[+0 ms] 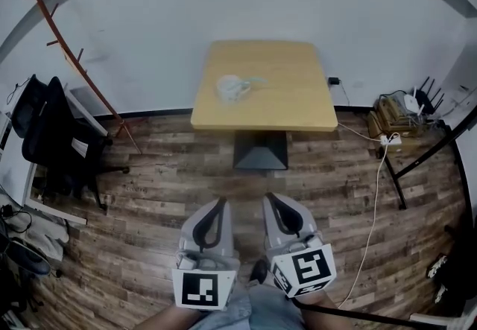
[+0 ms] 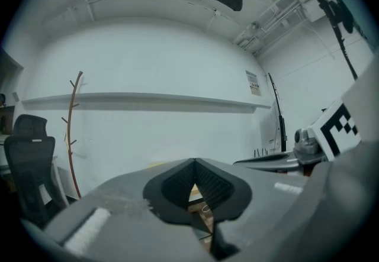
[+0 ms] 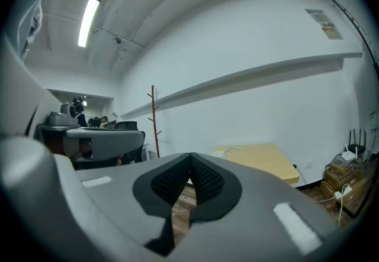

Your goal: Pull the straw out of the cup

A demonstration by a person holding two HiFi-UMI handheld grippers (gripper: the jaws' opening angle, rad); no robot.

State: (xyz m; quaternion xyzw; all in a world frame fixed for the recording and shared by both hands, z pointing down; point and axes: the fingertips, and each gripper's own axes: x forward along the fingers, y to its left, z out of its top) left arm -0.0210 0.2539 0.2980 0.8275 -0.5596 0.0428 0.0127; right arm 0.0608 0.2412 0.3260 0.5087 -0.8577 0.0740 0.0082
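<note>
Zero contact yet: holding left gripper and right gripper low at 6 o'clock, jaws together on nothing, probably lining up with cup and straw far off at 12 on the tabletop

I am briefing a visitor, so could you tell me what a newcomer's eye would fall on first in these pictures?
The square wooden table in the middle of the head view stands out, with a white cup and a pale straw on its left part. Below it, the left claw and right claw hang side by side over the plank floor, both shut and empty, well short of the table.
</note>
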